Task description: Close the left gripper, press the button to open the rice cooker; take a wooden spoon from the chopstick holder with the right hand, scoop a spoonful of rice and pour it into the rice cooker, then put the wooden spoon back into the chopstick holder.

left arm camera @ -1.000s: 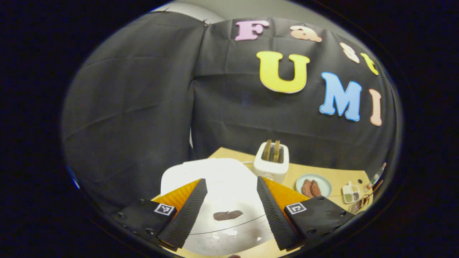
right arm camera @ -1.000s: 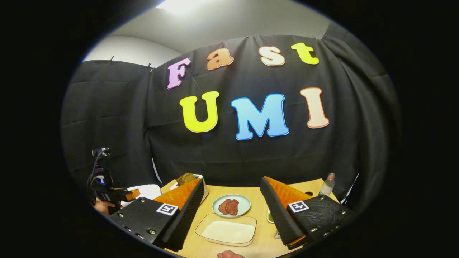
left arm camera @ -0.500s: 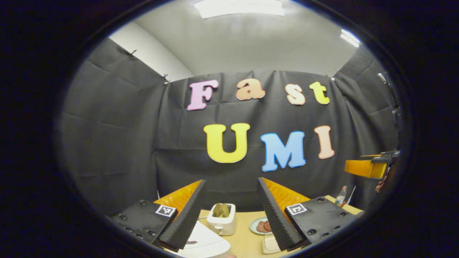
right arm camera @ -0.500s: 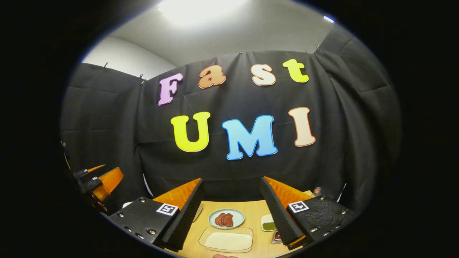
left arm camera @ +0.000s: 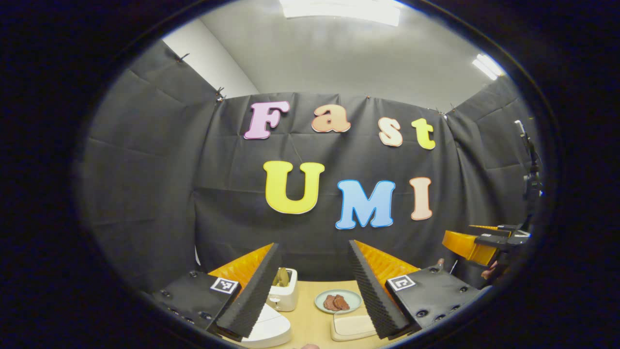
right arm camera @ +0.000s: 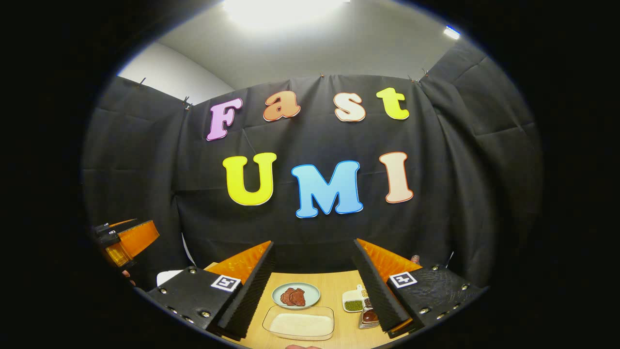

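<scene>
My left gripper (left arm camera: pixel 312 246) is open and holds nothing; it is raised and faces the back wall. Below its left finger lies the white rice cooker (left arm camera: pixel 269 330), lid down, at the bottom edge of the left gripper view. A clear tray of white rice (right arm camera: pixel 299 323) sits on the wooden table (right arm camera: pixel 339 286) in front of my right gripper (right arm camera: pixel 314 245), which is open and empty, well above the table. The same rice tray (left arm camera: pixel 351 326) lies by the left gripper's right finger. Each gripper appears at the side of the other's view: the right gripper (left arm camera: pixel 472 242), the left gripper (right arm camera: pixel 128 240).
A white toaster (left arm camera: pixel 285 292) with bread stands behind the cooker. A pale plate of brown meat slices (right arm camera: pixel 295 294) lies mid-table behind the rice tray. A small dish of green beans (right arm camera: pixel 353 304) and a small jar (right arm camera: pixel 368 316) sit right of it.
The left gripper has swung up from looking down on the rice cooker's lid to facing the wall. The right gripper has lifted a little and tilted up. Both stay open.
</scene>
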`<state>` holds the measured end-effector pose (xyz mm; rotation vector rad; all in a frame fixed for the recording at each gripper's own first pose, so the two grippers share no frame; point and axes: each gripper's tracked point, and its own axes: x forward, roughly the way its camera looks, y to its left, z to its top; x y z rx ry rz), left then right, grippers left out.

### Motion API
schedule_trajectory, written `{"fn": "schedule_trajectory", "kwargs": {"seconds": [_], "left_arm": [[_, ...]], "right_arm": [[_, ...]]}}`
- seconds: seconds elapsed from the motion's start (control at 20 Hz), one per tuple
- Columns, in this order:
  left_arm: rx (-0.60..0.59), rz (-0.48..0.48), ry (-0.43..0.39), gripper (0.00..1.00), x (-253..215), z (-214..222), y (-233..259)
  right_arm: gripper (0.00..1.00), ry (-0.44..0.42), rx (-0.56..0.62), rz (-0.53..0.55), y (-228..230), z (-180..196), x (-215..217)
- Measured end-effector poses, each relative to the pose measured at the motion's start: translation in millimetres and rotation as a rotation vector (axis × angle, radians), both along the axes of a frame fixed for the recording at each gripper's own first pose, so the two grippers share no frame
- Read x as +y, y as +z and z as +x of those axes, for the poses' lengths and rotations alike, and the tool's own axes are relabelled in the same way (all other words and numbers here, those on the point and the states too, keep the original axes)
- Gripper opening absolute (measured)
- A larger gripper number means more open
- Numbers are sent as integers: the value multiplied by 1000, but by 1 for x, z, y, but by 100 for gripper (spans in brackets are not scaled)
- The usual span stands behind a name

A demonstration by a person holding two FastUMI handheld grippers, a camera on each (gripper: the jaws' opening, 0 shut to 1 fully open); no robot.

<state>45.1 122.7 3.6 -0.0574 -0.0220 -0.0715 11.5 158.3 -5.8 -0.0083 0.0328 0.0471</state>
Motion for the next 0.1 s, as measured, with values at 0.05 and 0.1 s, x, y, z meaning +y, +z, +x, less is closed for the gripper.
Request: {"fn": "schedule_trajectory", "kwargs": {"seconds": [0.05,0.1], "left_arm": [[2,-9,3,100,2,-2,-1],[3,-18,7,100,5,-3,-3]], "right_arm": [[96,-3,-2,-8,0,0,1],[96,-3,3,-10,-2,2,2]]}}
